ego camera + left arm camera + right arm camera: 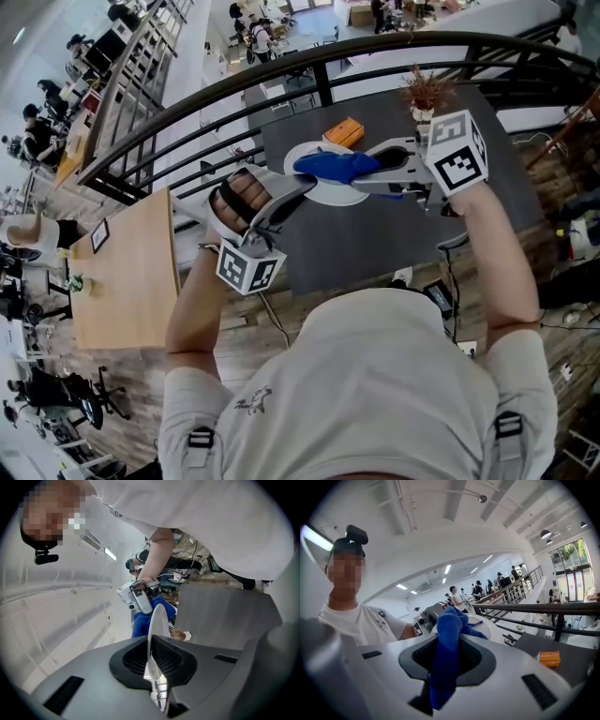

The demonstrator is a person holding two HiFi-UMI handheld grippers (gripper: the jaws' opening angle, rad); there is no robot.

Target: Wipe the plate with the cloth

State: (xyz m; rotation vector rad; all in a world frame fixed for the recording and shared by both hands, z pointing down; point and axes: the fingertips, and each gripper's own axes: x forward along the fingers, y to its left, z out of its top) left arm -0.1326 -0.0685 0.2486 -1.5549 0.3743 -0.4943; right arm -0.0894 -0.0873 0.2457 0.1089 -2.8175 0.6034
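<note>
The white plate (342,195) is held by its rim in the left gripper (302,186), whose jaws are nearly closed on it, over the dark table (375,234). At the plate's 3 o'clock, the blue cloth (336,166) is clamped in the right gripper (377,167) and laid against the plate's face.

The cloth (336,166) masks the plate (349,195) (its middle).

Cloth (336,166) on plate (342,195) (both above table (375,244)); box (344,132) behind.
</note>
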